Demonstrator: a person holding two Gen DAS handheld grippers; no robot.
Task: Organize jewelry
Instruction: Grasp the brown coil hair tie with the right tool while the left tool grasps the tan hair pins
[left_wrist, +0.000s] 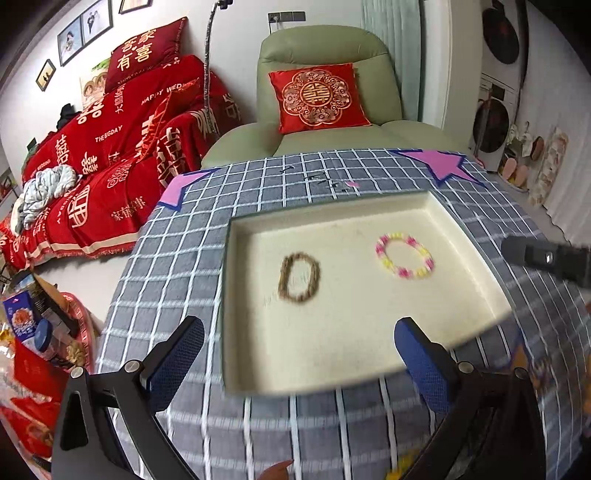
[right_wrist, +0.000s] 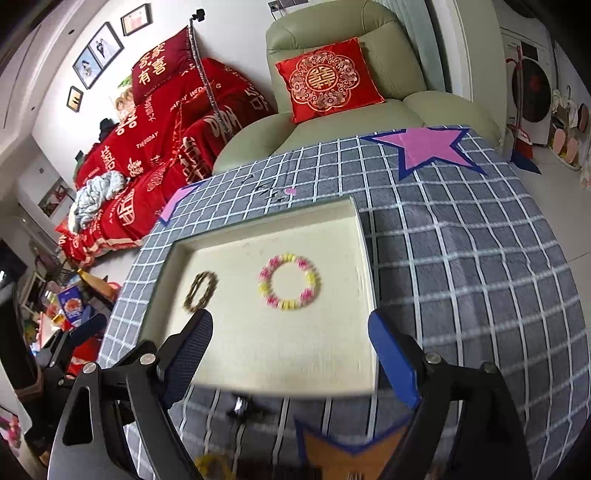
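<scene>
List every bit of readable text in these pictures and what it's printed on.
"有喜": red pillow on the sofa.
"HAPPY WED…", cut off by a pole: red sofa throw.
"THEBIGDAY": same throw.
"囍": red cushion on the green armchair.
Blue box on the floor: print too blurred.

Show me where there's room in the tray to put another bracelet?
The tray has bare floor along its near edge, in front of both bracelets, and a strip behind them by the far wall. The middle is taken: the brown bracelet lies left, the pink and yellow bracelet right, with a gap between.
</scene>
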